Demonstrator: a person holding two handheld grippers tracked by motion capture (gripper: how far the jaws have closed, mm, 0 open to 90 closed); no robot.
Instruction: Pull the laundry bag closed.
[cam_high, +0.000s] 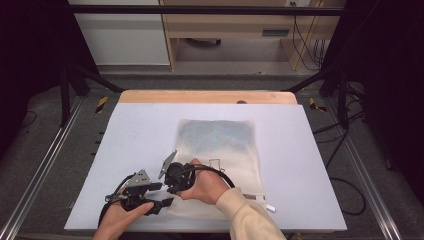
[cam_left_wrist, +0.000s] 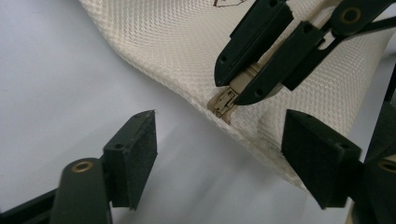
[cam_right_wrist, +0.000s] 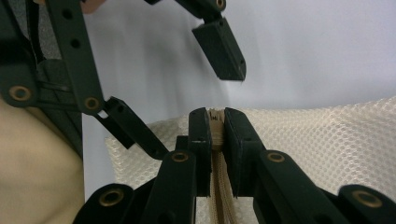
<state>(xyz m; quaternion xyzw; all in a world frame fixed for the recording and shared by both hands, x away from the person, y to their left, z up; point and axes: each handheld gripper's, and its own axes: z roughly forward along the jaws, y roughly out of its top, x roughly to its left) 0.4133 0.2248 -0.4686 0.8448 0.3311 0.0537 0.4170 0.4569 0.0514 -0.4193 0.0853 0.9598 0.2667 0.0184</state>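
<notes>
Cream mesh laundry bag (cam_high: 220, 150) flat on tabletop (cam_high: 135, 135), zipper pull (cam_left_wrist: 223, 101) at its near corner pinched in the right hand-held gripper (cam_right_wrist: 215, 122); left hand-held gripper (cam_left_wrist: 219, 135) gapes wide beside it, holding nothing.

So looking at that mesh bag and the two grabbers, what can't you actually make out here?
- What is inside the mesh bag: high view, a bluish patch shows through the weave, too blurred to name.
- Zipper pull: left gripper view, the right gripper covers its upper part.
- Small drawn mark on the bag: high view, too small to read; left gripper view, cut off by the top edge.
- Left gripper jaws: high view, too small and dark to tell apart.
</notes>
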